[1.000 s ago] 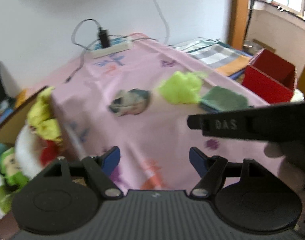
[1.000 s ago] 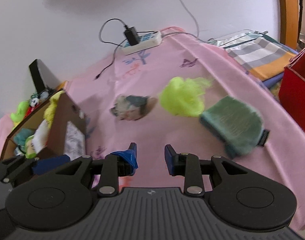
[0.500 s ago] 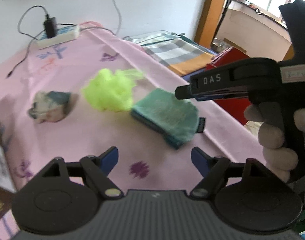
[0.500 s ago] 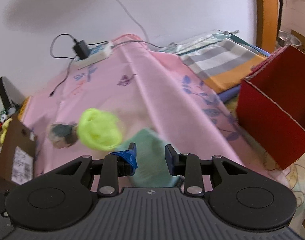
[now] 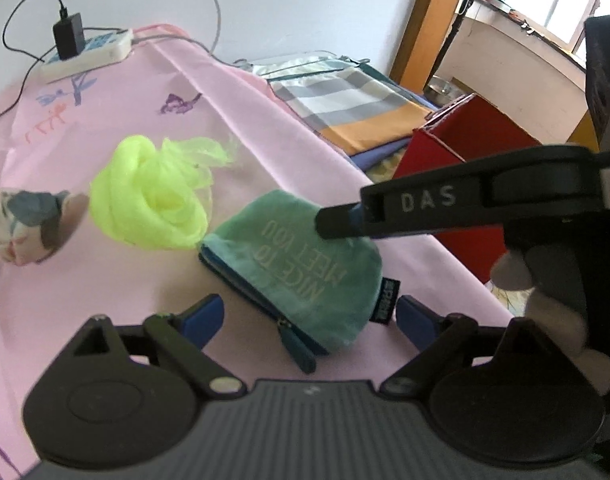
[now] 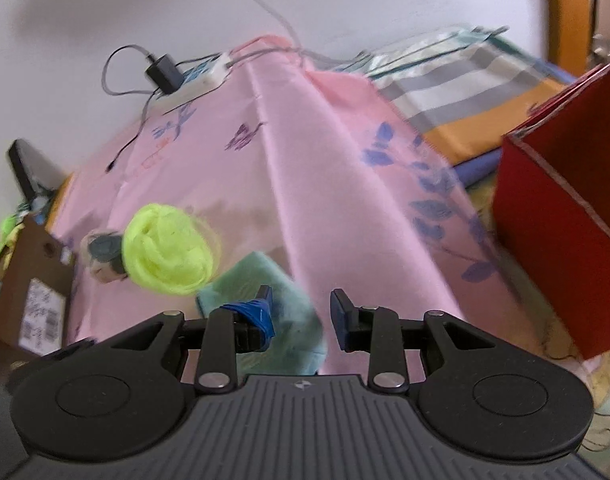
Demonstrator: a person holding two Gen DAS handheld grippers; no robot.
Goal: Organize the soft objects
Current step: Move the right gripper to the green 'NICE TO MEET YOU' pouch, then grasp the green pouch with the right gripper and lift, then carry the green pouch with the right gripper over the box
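Observation:
A teal plush zip pouch (image 5: 305, 264) with "NICE TO MEET YOU" on it lies on the pink cloth (image 5: 145, 92). My left gripper (image 5: 309, 314) is open, its fingers on either side of the pouch's near end. The right gripper (image 5: 337, 222) comes in from the right and hovers over the pouch's far end. In the right wrist view my right gripper (image 6: 301, 310) is open above the pouch (image 6: 289, 300). A neon green scarf (image 5: 153, 194) and a crumpled grey-white cloth (image 5: 25, 224) lie left of the pouch.
A red box (image 5: 473, 184) stands right of the table, beyond its edge. A power strip with charger (image 5: 85, 52) sits at the back by the wall. Striped folded fabric (image 5: 345, 100) lies behind. A cardboard box (image 6: 29, 292) with toys stands at the left.
Both grippers have swung right from the toy box and closed in on the teal pouch. My left gripper now straddles its near end; the right one hovers over it.

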